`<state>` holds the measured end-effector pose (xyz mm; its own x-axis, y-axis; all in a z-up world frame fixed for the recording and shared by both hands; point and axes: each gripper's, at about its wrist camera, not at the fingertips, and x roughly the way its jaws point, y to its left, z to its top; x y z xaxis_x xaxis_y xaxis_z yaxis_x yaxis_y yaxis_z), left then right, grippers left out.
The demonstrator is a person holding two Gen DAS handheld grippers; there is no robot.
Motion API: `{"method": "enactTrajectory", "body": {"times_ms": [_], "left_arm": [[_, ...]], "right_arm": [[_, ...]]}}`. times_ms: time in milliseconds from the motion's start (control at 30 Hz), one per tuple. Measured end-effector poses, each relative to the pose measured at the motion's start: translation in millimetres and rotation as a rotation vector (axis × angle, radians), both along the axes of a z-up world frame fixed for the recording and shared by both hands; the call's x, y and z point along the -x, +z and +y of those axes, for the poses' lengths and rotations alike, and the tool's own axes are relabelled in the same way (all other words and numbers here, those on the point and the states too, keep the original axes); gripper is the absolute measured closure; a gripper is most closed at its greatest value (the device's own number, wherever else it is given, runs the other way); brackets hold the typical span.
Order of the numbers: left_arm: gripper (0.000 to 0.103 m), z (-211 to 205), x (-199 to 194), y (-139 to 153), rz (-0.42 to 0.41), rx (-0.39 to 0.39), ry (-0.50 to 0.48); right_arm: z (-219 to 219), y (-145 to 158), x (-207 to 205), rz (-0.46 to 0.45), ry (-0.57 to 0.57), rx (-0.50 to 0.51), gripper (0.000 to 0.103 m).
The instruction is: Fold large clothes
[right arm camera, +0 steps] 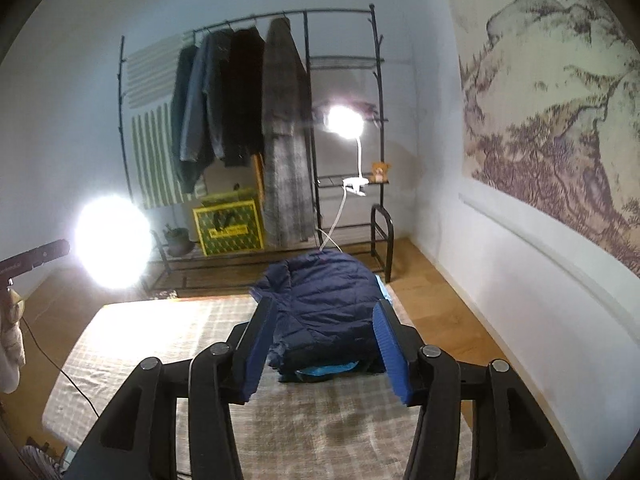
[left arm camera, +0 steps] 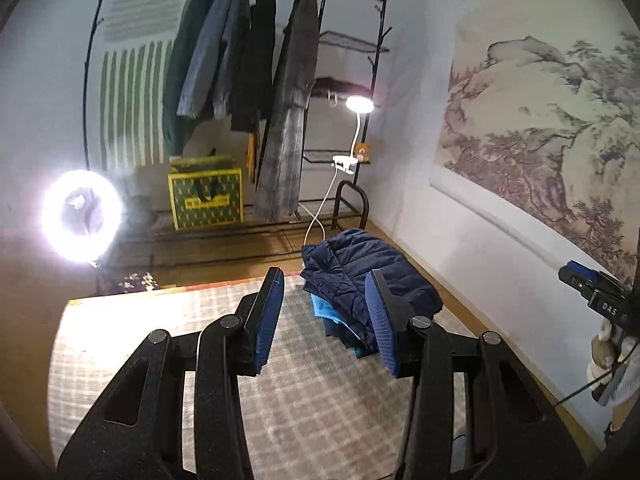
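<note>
A folded navy quilted jacket lies on top of a stack with a light blue garment under it, at the far right corner of a plaid-covered table. My left gripper is open and empty, held above the table just short of the stack. In the right wrist view the navy jacket sits straight ahead with the blue garment showing beneath it. My right gripper is open and empty, its fingers on either side of the stack's near edge. The right gripper also shows in the left wrist view.
A black clothes rack with several hanging coats stands beyond the table. A ring light glares at left, a clip lamp at the rack. A yellow-green bag sits on the floor. A wall with a mural runs along the right.
</note>
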<state>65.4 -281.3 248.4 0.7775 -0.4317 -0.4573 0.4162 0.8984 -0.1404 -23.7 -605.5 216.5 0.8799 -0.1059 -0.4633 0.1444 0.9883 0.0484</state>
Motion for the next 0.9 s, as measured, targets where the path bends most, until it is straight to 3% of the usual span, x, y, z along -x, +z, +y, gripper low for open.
{"method": "enactTrajectory", "body": {"times_ms": [267, 333, 400, 567, 900], "left_arm": [[0.058, 32.0, 59.1, 11.4, -0.013, 0.005, -0.028], [0.052, 38.0, 65.1, 3.3, 0.005, 0.014, -0.036], [0.037, 43.8, 70.6, -9.0, 0.026, 0.034, -0.043], [0.034, 39.4, 86.1, -56.0, 0.064, -0.020, -0.067], [0.016, 11.7, 97.8, -132.8, 0.047, -0.106, -0.058]], "right_arm": [[28.2, 9.9, 35.7, -0.031, 0.038, 0.021, 0.042], [33.9, 6.7, 41.7, -0.029, 0.037, 0.028, 0.038], [38.6, -0.1, 46.2, -0.019, 0.031, 0.027, 0.037], [53.0, -30.0, 53.7, -0.001, 0.009, 0.031, 0.022], [72.6, -97.6, 51.5, 0.031, -0.039, 0.038, 0.010]]}}
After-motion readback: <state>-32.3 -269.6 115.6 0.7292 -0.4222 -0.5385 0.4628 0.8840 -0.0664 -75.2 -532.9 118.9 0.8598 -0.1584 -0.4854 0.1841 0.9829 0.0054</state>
